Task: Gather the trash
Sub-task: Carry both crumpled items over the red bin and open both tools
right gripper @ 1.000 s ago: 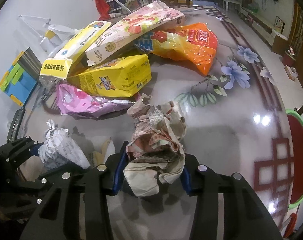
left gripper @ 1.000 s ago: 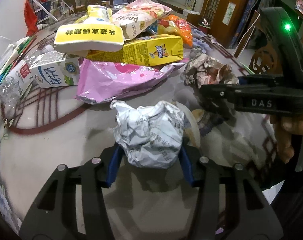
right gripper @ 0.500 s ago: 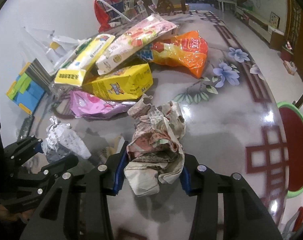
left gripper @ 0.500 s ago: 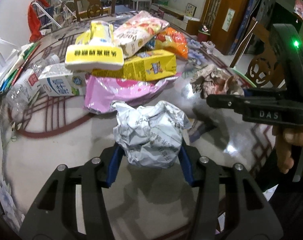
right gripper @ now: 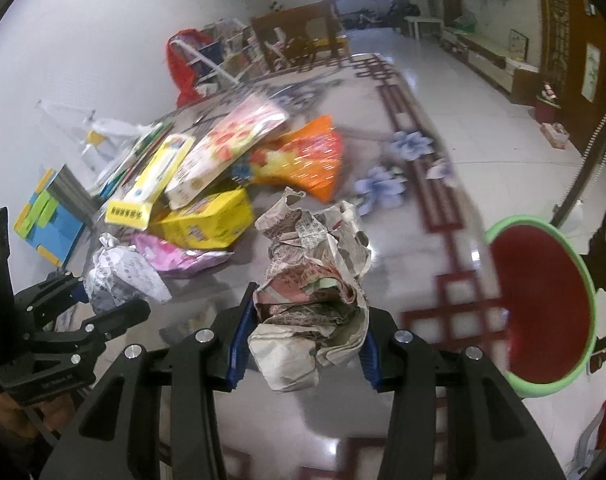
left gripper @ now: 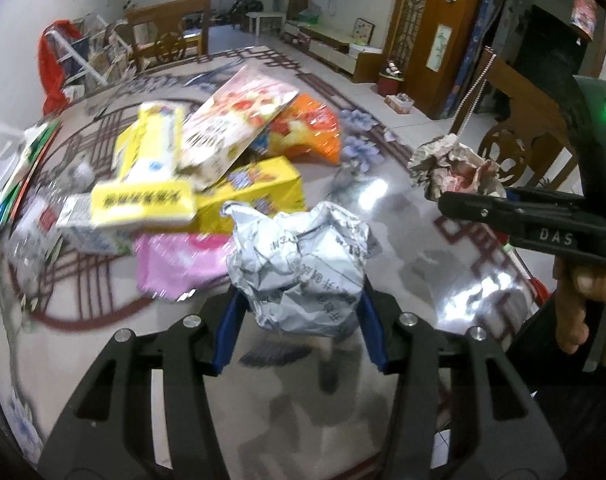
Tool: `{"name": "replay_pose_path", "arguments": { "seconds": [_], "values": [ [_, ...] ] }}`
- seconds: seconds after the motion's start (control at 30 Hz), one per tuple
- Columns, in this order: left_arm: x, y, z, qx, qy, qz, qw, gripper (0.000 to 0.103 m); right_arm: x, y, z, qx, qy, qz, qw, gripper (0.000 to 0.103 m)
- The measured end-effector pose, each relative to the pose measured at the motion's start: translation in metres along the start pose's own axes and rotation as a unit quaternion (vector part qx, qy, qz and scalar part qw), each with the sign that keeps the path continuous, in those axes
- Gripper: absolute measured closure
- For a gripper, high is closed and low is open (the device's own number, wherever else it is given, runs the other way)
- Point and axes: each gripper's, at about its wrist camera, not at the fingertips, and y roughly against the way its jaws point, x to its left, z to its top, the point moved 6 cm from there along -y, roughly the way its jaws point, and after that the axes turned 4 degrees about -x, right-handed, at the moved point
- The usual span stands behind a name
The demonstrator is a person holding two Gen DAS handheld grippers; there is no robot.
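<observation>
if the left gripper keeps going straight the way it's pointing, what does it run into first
Probably the pink wrapper, with the yellow box right behind it. The left gripper is shut on a gray paper ball and seems raised above the table, so depth is uncertain.

The table in front of me is round and shiny, with dark red lines and blue flowers painted on it. A pile of trash lies on it: a yellow box, a pink bag, an orange snack bag and a milk carton. A long yellow box rests on top of the pile.
</observation>
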Motion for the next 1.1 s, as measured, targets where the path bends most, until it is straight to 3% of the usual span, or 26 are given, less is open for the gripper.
{"name": "replay_pose_path", "arguments": {
  "seconds": [0.43,0.73,1.1],
  "values": [
    [-0.091,-0.037,0.064,-0.006,-0.074,-0.066,0.9951,0.054,-0.092,0.049,0.009,-0.036,-0.055,-0.066,0.996,0.060],
    [-0.164,-0.074,0.096,0.006,-0.104,-0.129,0.9862,0.053,-0.176,0.080,0.011,-0.060,-0.117,-0.124,0.984,0.060],
    [-0.219,-0.111,0.128,0.038,-0.085,-0.224,0.9700,0.053,-0.241,0.096,0.007,-0.071,-0.161,-0.160,0.971,0.060]
  ]
}}
